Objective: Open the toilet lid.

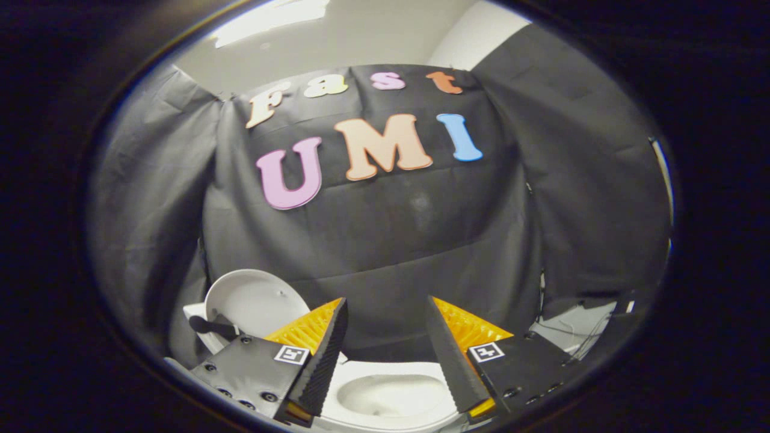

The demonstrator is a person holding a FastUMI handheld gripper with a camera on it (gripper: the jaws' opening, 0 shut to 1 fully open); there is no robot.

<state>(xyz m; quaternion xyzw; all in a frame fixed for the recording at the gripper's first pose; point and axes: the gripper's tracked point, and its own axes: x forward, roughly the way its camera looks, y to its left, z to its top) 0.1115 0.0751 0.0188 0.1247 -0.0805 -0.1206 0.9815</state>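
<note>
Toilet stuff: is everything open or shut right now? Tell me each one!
Toilet lid: up, open, standing beyond the left finger.
Toilet bowl: uncovered, showing between the fingers and below them.
Gripper: fingers spread apart, open, holding nothing.

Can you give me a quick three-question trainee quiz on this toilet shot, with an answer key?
1. True or false: the toilet lid is raised.
2. What shows between the fingers of the gripper?
A. A brush
B. The toilet bowl
C. A towel
3. Fill in: the gripper's fingers are ____, holding nothing.

Key: 1 true. 2 B. 3 open.
</note>
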